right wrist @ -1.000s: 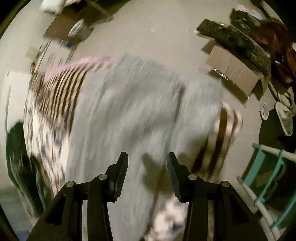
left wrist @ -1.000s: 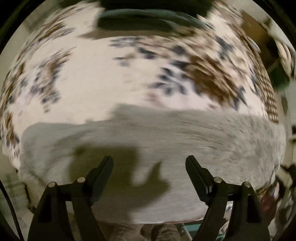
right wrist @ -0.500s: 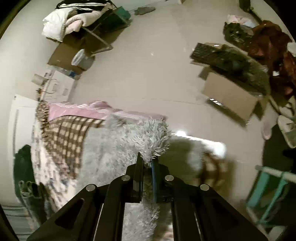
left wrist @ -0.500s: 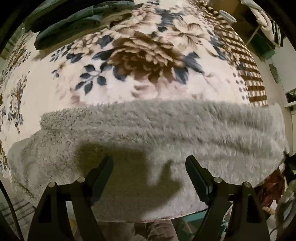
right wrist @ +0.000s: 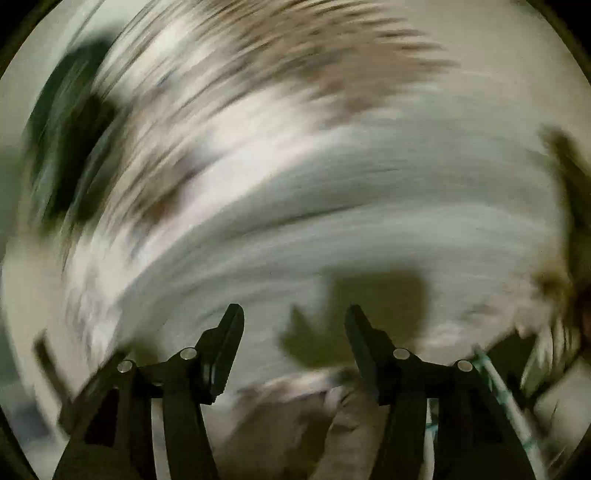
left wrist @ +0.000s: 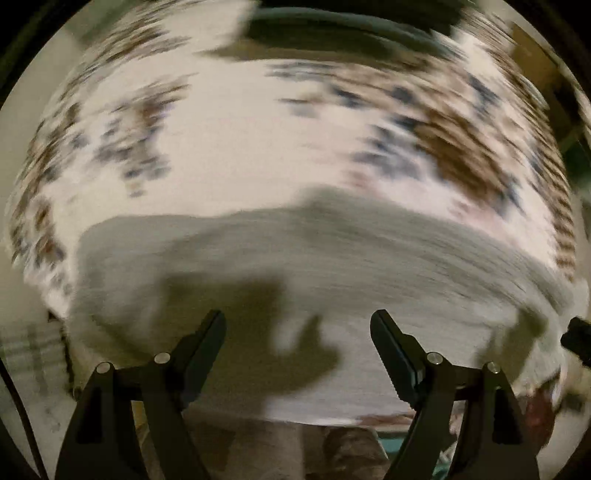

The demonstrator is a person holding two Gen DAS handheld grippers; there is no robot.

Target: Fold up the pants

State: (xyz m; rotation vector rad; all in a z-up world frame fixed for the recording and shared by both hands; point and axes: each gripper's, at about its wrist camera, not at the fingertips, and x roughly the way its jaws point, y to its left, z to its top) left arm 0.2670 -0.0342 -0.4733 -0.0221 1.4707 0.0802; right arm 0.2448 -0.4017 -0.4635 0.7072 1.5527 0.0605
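Note:
The fluffy grey pants [left wrist: 332,266] lie folded across the near edge of a bed with a floral blanket [left wrist: 229,147]; both views are motion-blurred. My left gripper [left wrist: 297,325] is open and empty, just above the pants' near edge. My right gripper [right wrist: 293,321] is open and empty over the same grey pants [right wrist: 351,206]. The tip of the right gripper [left wrist: 576,339] shows at the right edge of the left wrist view.
A dark green item [left wrist: 332,26] lies at the far side of the bed and shows as a dark blur in the right wrist view [right wrist: 70,155]. A teal frame [right wrist: 495,384] stands low at the right. The person's legs [right wrist: 314,424] are below the grippers.
My right gripper let go of the pants' corner and opened, then swung back over the bed. My left gripper stayed open and swept sideways over the pants.

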